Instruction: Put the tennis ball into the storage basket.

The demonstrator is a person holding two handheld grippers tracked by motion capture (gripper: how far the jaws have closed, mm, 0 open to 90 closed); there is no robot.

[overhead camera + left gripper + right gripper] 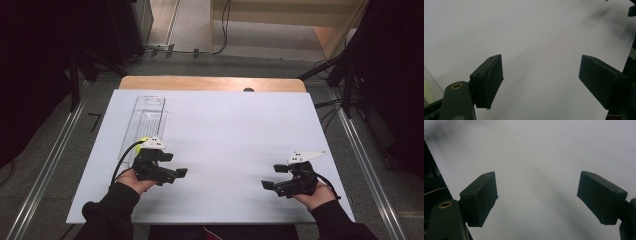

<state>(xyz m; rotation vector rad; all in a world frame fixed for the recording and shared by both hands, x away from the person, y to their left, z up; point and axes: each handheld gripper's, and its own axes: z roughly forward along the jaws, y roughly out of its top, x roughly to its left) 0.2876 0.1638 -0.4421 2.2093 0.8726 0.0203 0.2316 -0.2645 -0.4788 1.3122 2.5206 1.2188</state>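
A long clear plastic container (148,116) lies on the left part of the white board (230,130). A yellow-green ball (143,141) sits at its near end. Just in front of the ball is my left gripper (176,165), pointing right, its jaws open and empty. The left gripper view shows that gripper (540,65) over bare white board, with the container's clear edge (429,85) at the far left. My right gripper (273,177) rests near the board's front right, pointing left, open with nothing between its jaws. The right gripper view shows it (536,180) above plain white surface.
The white board lies on a wooden table (210,83) whose far edge shows beyond it. Metal rails (365,160) run along the floor on both sides. Dark stands and cables (340,102) crowd the far right.
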